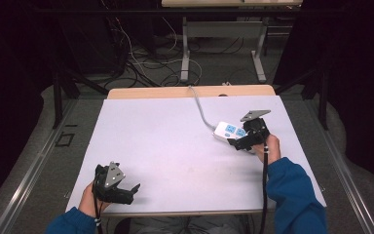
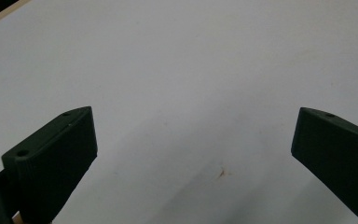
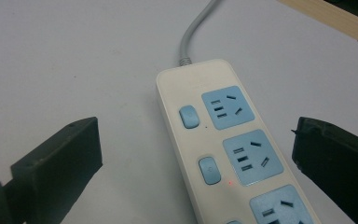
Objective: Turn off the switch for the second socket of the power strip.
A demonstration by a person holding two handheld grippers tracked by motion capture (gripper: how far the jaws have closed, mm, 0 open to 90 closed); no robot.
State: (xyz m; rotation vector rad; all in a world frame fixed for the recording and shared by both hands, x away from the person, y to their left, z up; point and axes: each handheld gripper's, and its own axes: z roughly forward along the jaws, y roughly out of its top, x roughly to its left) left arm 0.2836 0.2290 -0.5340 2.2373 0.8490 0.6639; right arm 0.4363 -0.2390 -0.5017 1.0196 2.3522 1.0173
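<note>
High view: power strip (image 1: 231, 131) lies far right on bench (image 1: 175, 146), right tool (image 1: 237, 142) over it; left tool (image 1: 132, 191) parked near front edge. Left gripper view: jaws wide, empty. Right gripper view: jaws wide, straddling strip w/o contact, prob. lining up on a switch (image 3: 209, 170).
</note>
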